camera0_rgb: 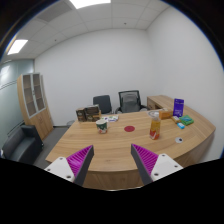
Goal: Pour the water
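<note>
My gripper [112,160] hovers high above the near edge of a long wooden table [118,145], its purple-padded fingers [80,160] wide apart with nothing between them. Far beyond the fingers, a cup-like container [102,126] stands near the table's middle-left. To the right stands an orange bottle or carton [155,127]. A small pink object [130,129] lies between those two. All are well out of reach of the fingers.
Two dark office chairs [118,101] stand at the table's far side. A brown box [88,113] sits at the far left end. A purple box [178,107] and green items [185,122] lie at the right. A wooden cabinet [36,103] stands by the left wall.
</note>
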`<state>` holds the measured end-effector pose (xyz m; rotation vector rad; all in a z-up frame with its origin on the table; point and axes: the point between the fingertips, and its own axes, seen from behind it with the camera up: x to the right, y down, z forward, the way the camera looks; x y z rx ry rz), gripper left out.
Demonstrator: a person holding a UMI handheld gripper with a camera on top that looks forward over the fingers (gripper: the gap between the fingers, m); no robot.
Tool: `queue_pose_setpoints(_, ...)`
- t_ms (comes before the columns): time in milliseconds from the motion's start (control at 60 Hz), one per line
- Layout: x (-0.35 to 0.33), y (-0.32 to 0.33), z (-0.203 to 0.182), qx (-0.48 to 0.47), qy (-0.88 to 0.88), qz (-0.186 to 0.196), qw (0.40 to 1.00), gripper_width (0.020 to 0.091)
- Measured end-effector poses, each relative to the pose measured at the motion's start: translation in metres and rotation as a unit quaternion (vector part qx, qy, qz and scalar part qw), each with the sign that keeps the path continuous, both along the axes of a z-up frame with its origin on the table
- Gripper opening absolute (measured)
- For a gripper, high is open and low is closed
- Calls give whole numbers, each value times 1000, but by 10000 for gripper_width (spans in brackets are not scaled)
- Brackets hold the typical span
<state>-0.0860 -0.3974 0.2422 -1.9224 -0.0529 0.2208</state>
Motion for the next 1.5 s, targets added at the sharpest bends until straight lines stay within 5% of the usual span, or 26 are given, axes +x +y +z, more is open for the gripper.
queue_pose_setpoints(350, 38, 56, -47, -19, 3, -34, 999, 825)
queue_pose_setpoints(733, 196, 280, -139, 18, -54, -76, 995, 822)
queue_pose_setpoints(1000, 217, 385, -184, 34, -78, -37, 996, 824)
queue_pose_setpoints(1067, 214, 400, -182, 47, -76, -31, 996, 767)
queue_pose_setpoints(1100, 219, 406, -185, 48, -80, -33, 995, 610)
queue_pose_setpoints(1333, 220, 414, -185, 30, -86, -89, 992, 471)
queue_pose_setpoints(1500, 179, 423, -149, 23, -221, -74, 972, 455)
